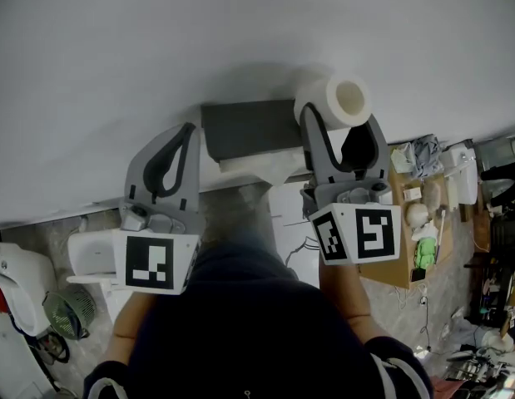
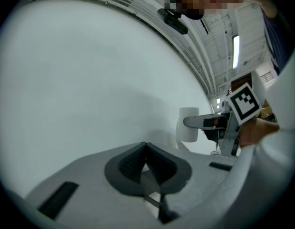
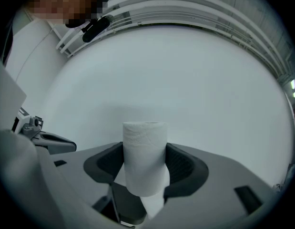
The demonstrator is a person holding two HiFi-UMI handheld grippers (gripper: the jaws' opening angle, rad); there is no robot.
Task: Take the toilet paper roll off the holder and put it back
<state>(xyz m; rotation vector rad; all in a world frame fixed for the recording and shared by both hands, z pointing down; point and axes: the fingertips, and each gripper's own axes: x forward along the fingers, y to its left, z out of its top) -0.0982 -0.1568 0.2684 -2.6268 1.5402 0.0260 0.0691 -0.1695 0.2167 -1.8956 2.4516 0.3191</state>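
The white toilet paper roll [image 1: 334,100] is clamped between the jaws of my right gripper [image 1: 340,116], just right of the dark grey holder [image 1: 247,129] on the wall. In the right gripper view the roll [image 3: 144,161] stands upright between the two dark pads [image 3: 183,166], with part of the dark holder [image 3: 126,205] below it. My left gripper [image 1: 187,133] hangs left of the holder, its jaws shut with nothing in them. From the left gripper view, its fingertips [image 2: 146,148] meet, and the roll [image 2: 188,125] shows far off.
A plain white wall [image 1: 157,56] fills the upper part of the head view. A white toilet [image 1: 91,256] stands below at the left. A cardboard box [image 1: 398,268] with small items sits on the floor to the right.
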